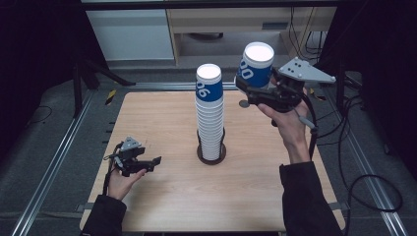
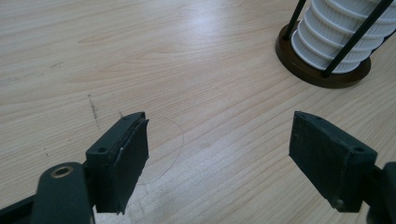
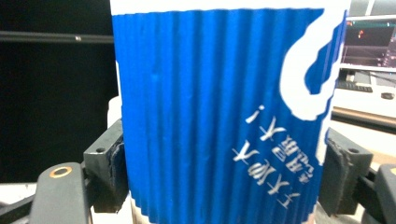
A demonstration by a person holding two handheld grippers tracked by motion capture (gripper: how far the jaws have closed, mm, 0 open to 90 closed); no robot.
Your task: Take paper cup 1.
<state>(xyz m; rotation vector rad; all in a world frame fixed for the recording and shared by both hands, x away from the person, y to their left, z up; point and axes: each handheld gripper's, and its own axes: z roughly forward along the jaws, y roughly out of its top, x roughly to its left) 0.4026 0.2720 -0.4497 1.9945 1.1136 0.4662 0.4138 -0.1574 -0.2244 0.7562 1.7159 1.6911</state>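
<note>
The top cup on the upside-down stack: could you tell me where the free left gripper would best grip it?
Probably the blue ribbed wall of the top cup, jaws coming level from the left gripper side: only that cup's wall stands exposed above the stack.

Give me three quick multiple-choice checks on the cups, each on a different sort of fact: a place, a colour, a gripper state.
1. Where does the cup stack stand?
A. In a round dark holder near the middle of the table
B. On the floor to the left of the table
C. Flat on the table's near edge

2. What colour is the ribbed sleeve of the held cup?
A. Red
B. Blue with white marks
C. Plain green

3. How is the left gripper?
A. Shut on a cup
B. Open, low over bare wood
C. Clamped on the holder's rods

Answers:
1. A: the high view shows the stack rising from the holder on the table.
2. B: the right gripper view shows blue ribs with white print.
3. B: its jaws stand wide apart with nothing between them, while the right gripper holds the cup.
</note>
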